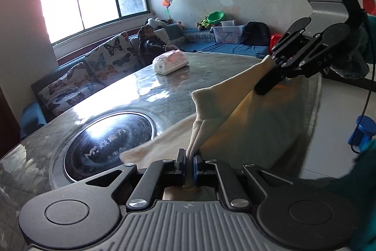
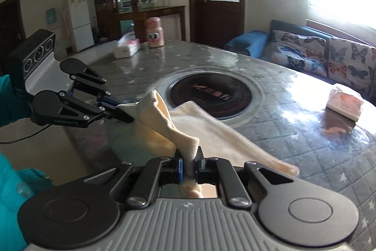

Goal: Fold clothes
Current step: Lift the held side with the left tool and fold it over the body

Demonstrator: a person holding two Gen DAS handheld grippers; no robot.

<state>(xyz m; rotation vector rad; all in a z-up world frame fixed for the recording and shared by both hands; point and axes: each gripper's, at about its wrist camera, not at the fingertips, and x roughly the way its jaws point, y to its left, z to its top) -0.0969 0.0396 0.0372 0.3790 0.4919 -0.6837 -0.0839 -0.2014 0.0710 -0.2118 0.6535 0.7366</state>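
The left tool (image 1: pixel 189 160) clamps the cream fleece cloth (image 1: pixel 218 107). The right tool (image 2: pixel 190 162) clamps its other edge. The cloth's far part lies on the grey quilted worktop (image 2: pixel 293 133).

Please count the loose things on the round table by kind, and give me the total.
Cream garment: 1
Tissue packs: 2, one near the window, one beside the jar
Pink jar with cartoon eyes: 1
Total: 4

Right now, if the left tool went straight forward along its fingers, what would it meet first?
The cream cloth it already grips at the left tool. Beyond that, probably the right tool holding the other end, though depth is unclear.
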